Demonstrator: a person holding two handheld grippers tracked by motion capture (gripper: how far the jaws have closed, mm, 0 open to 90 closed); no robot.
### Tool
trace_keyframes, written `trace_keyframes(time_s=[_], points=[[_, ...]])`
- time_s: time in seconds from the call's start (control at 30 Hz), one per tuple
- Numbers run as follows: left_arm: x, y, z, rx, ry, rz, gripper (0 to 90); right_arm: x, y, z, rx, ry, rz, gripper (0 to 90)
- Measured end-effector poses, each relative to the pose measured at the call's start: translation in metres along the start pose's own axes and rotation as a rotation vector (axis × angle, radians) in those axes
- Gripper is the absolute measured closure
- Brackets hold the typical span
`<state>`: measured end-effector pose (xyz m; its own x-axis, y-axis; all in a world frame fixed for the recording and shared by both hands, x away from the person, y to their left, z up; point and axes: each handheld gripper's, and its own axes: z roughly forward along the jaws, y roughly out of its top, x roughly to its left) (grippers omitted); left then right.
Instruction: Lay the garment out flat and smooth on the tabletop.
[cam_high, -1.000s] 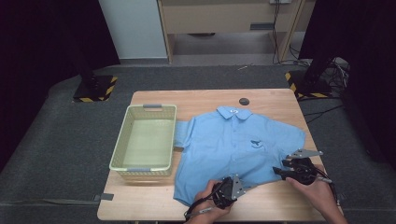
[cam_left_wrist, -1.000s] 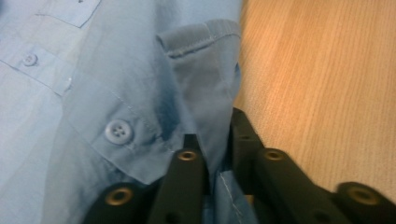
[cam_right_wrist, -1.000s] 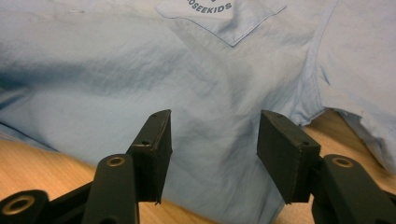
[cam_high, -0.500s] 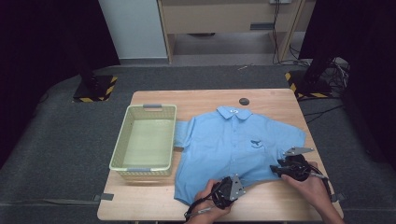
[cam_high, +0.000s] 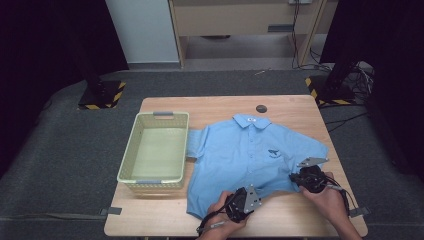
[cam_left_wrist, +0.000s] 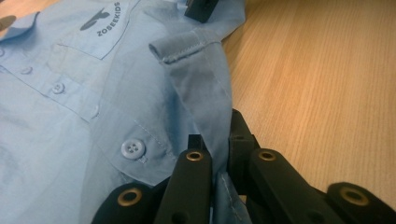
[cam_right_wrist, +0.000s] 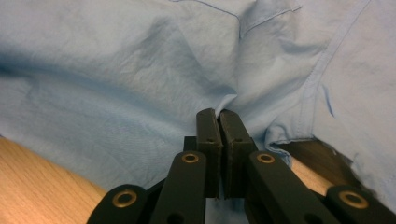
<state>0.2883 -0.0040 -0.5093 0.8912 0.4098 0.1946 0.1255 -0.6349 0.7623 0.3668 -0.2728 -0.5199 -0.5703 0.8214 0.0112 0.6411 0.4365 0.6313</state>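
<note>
Blue shirt (cam_high: 250, 155) lies flat, centre-right of the table (cam_high: 290, 107) in the high view, collar toward the top of frame. Left gripper (cam_high: 241, 202) at lower centre pinches the shirt's bottom hem; jaws pressed on the cloth, fold rising between them in the left gripper view. Right gripper (cam_high: 309, 178) at lower right pinches cloth near the sleeve, probably the side seam. Green basket (cam_high: 131, 160) sits just left of the shirt.

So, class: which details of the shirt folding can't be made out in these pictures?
- High view: left gripper jaws, covered by its plate.
- Left gripper view: shirt hem between the fingertips, hidden.
- High view: basket near inner wall, hidden by its rim.
</note>
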Motion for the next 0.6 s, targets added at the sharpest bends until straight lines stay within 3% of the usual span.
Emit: trace_keyframes(time_s=[0.23,0.33,0.37,0.53,0.6], points=[[0.006,0.008,-0.017,-0.068,0.004,-0.022,89.1,-0.006,0.016,-0.017,-0.016,0.015,0.039,88.4],[0.009,0.013,-0.029,-0.114,0.003,-0.040,89.2,-0.010,0.034,-0.040,-0.042,0.026,0.061,88.4],[0.011,0.015,-0.035,-0.145,-0.009,-0.054,89.1,-0.011,0.038,-0.046,-0.047,0.028,0.062,88.4],[0.012,0.020,-0.047,-0.205,-0.037,-0.068,89.1,-0.010,0.054,-0.065,-0.054,0.034,0.055,88.4],[0.013,0.022,-0.053,-0.234,-0.062,-0.095,89.1,-0.009,0.061,-0.073,-0.043,0.047,0.056,88.1]])
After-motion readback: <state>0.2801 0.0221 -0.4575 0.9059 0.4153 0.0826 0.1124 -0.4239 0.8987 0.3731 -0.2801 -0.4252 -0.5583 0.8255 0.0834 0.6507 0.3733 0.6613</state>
